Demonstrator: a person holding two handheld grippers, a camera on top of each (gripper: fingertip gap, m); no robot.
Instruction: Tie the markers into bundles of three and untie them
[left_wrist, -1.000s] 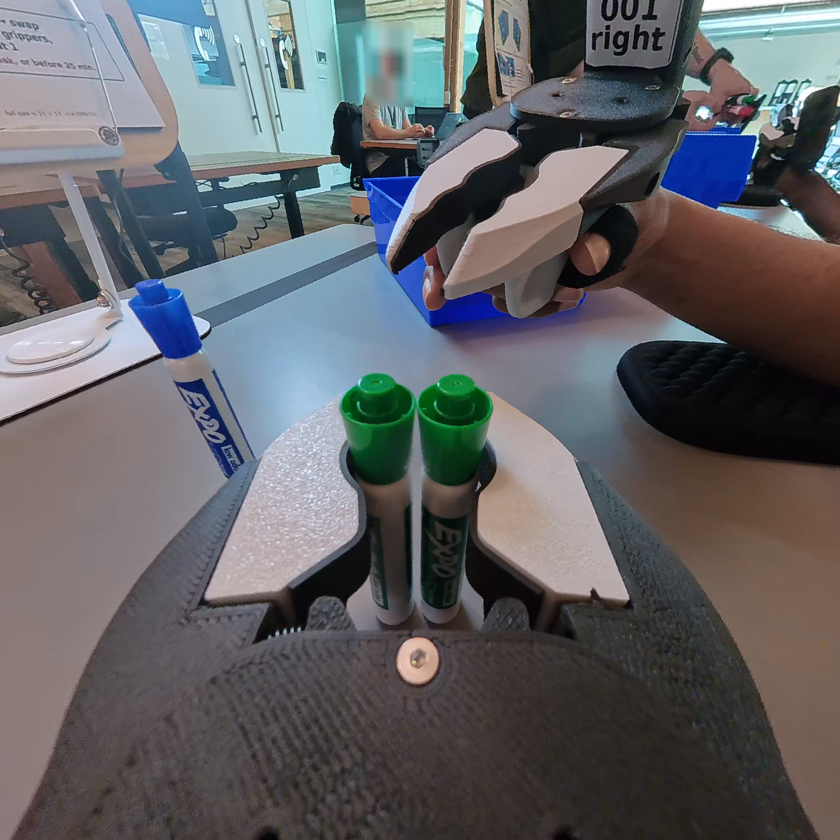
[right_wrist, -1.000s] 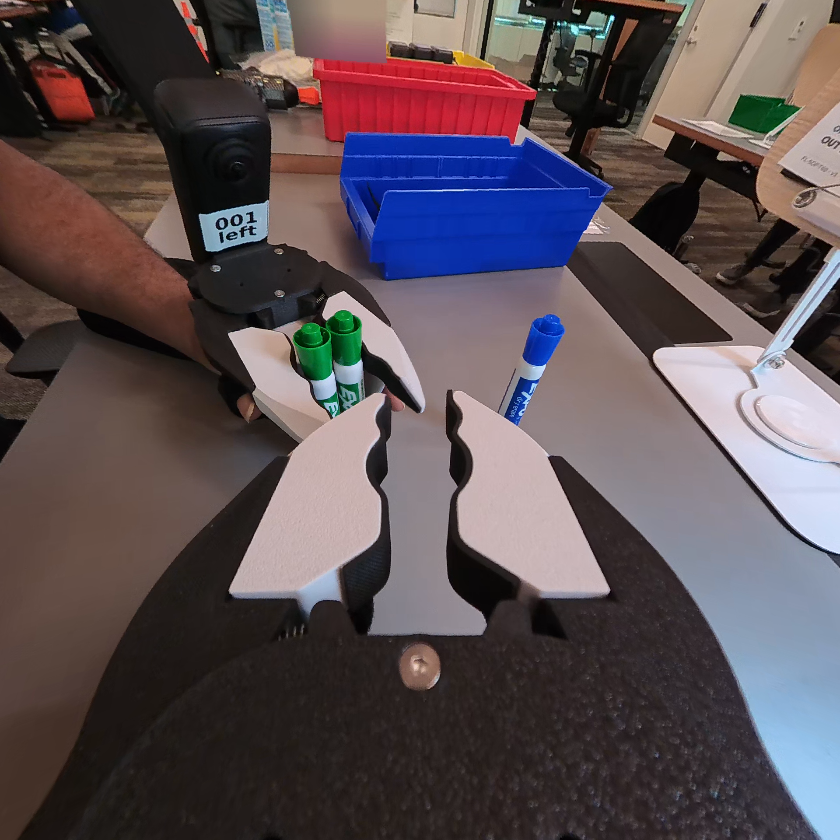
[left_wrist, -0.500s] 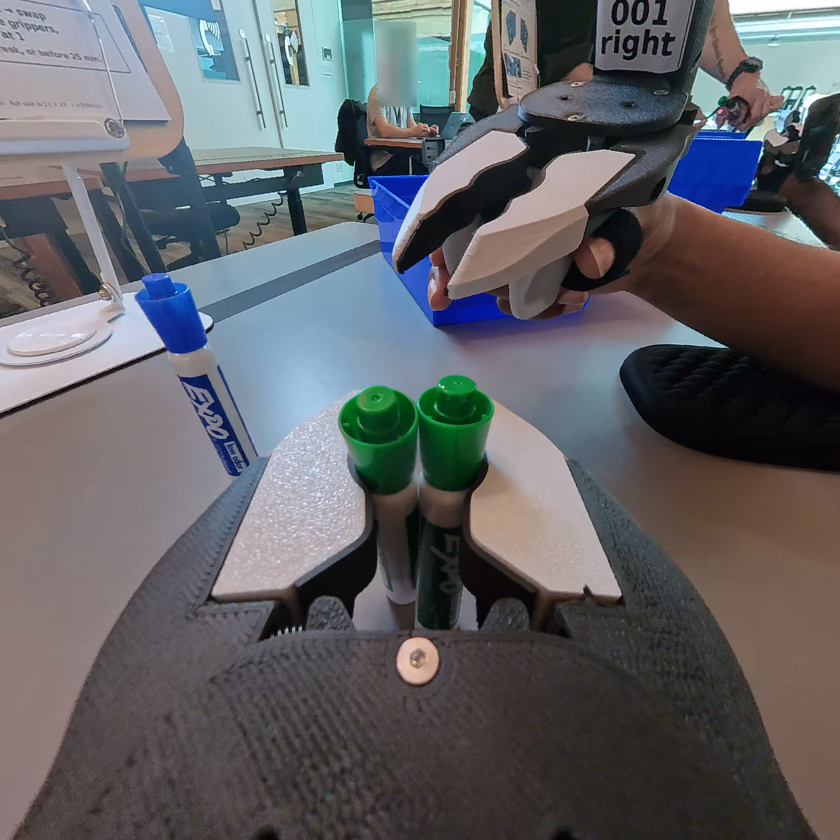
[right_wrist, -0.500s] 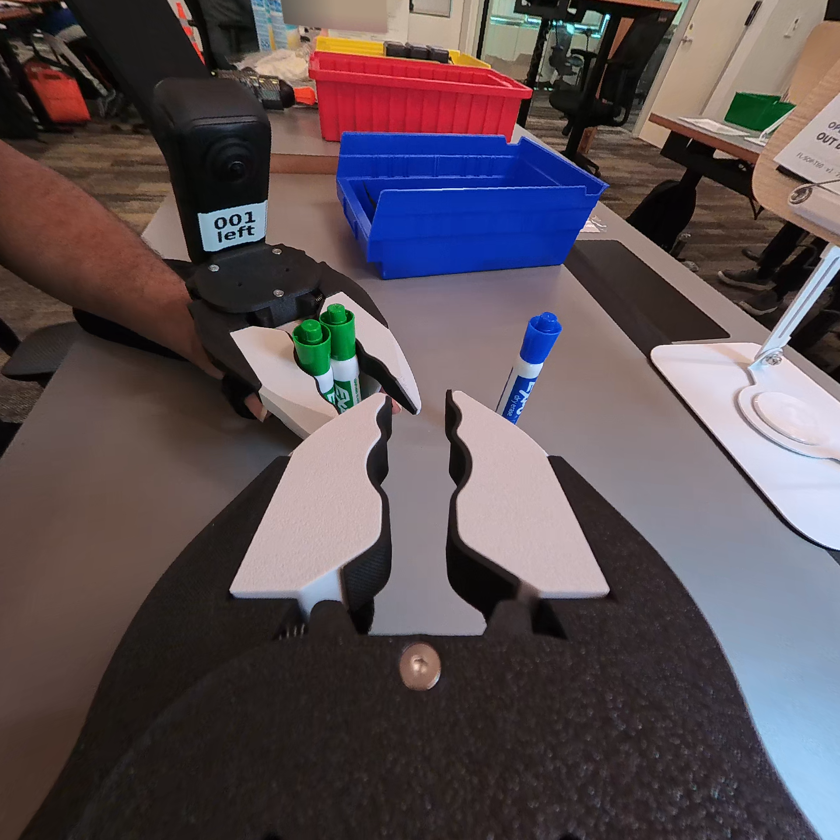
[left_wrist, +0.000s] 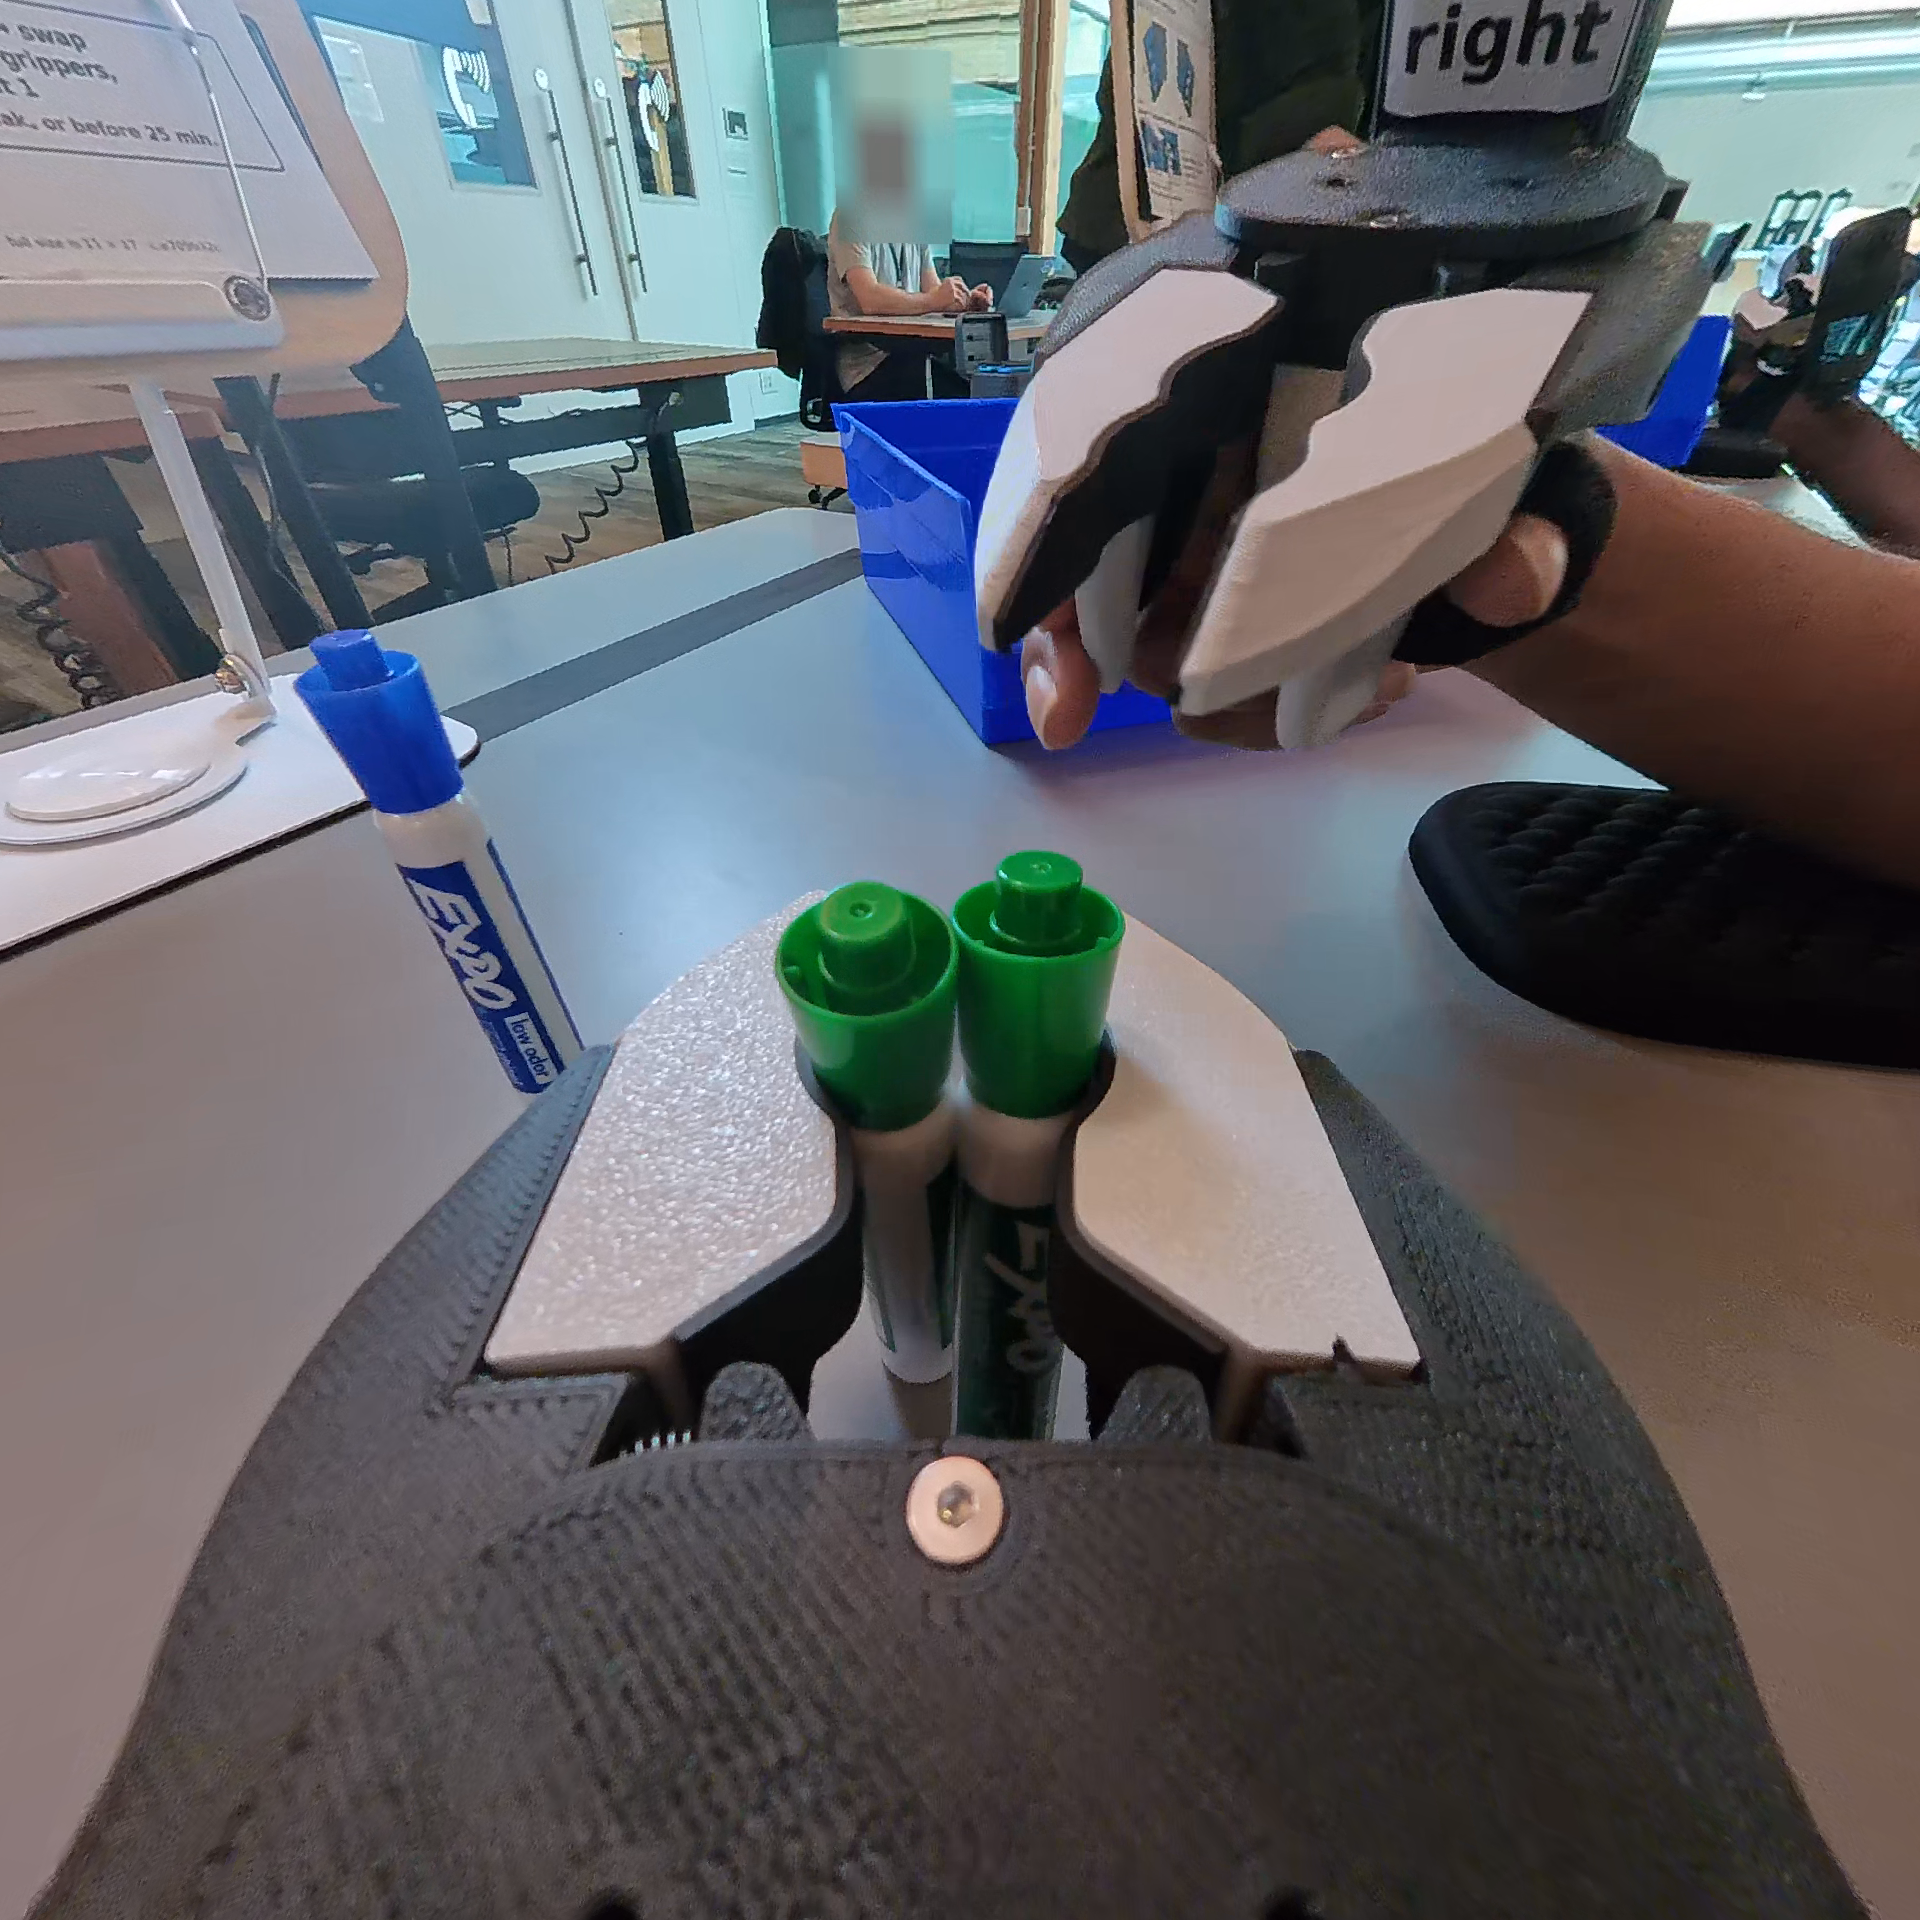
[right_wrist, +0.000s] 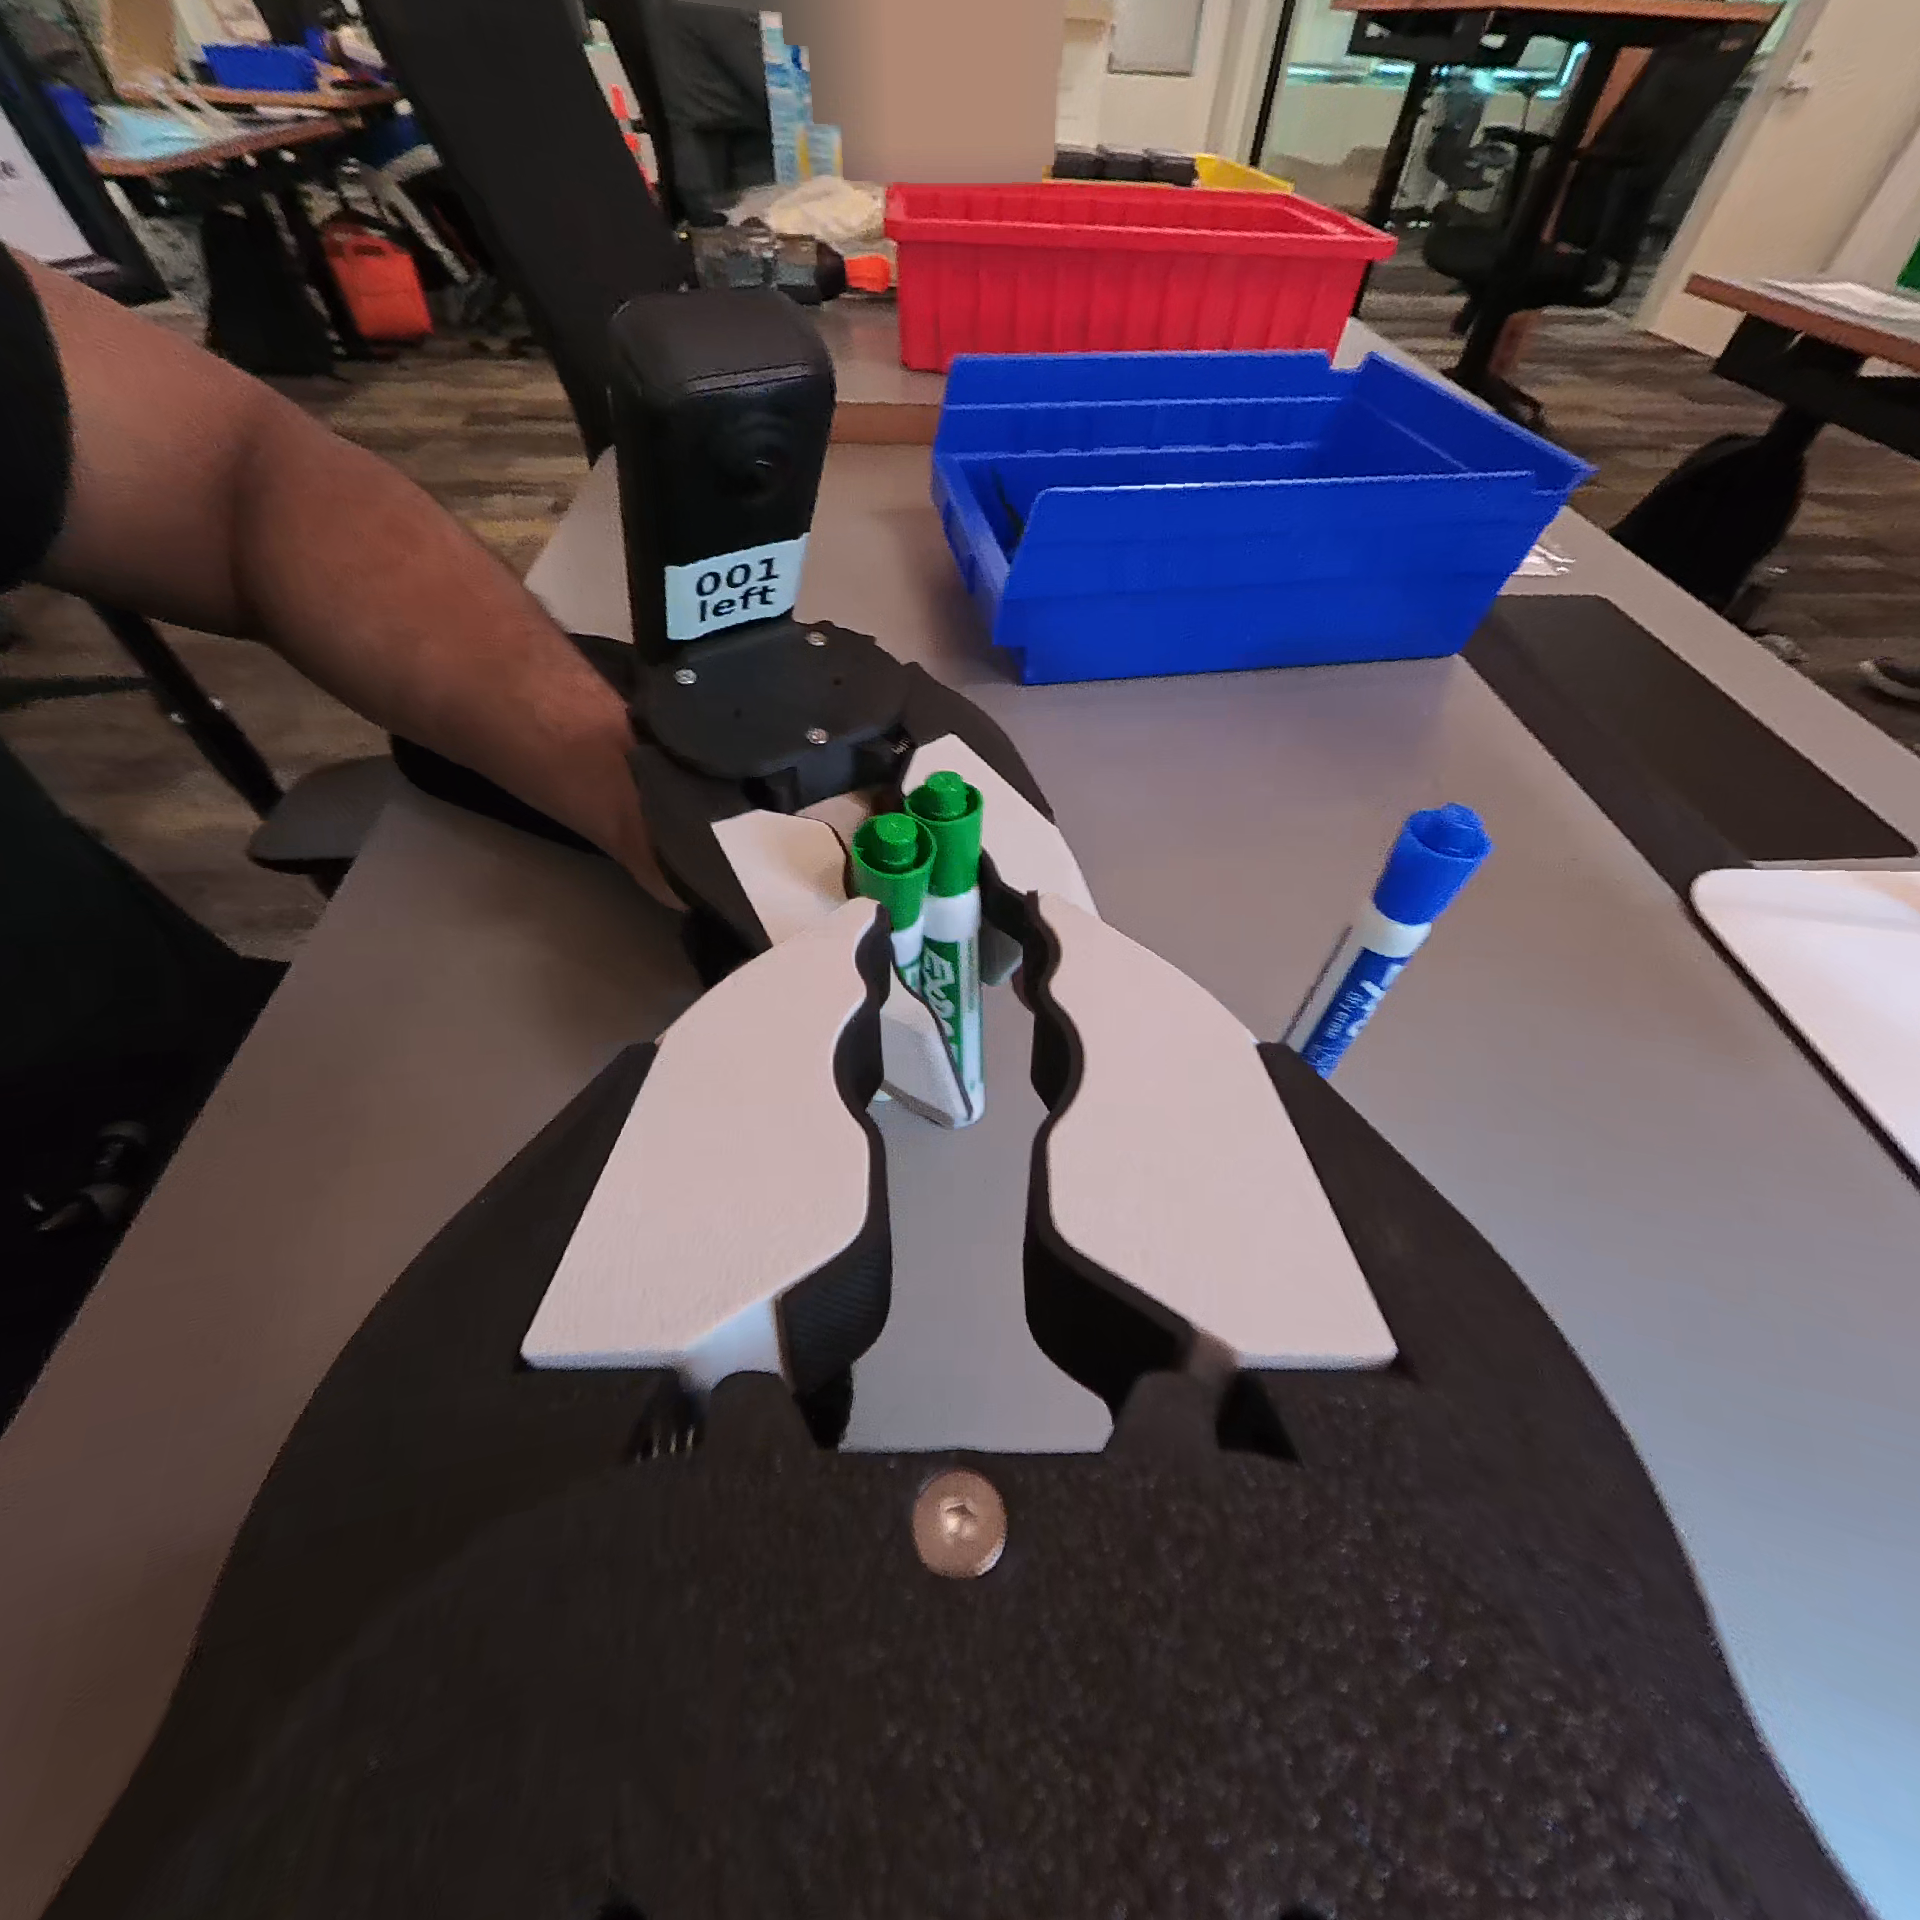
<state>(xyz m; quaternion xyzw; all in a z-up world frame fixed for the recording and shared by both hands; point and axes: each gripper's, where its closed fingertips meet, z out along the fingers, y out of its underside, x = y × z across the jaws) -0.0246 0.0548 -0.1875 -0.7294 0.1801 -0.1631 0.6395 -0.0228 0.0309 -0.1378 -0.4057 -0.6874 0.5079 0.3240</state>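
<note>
Two green-capped whiteboard markers stand upright, side by side, clamped in your left gripper on the grey table. Your right gripper hangs just in front of them, jaws apart, holding nothing. Blue-capped marker leans nearby, untouched.

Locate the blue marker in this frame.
The blue marker stands upright on the grey table, free of both grippers: left of the left gripper in the left wrist view, right of the two green markers in the right wrist view.
</note>
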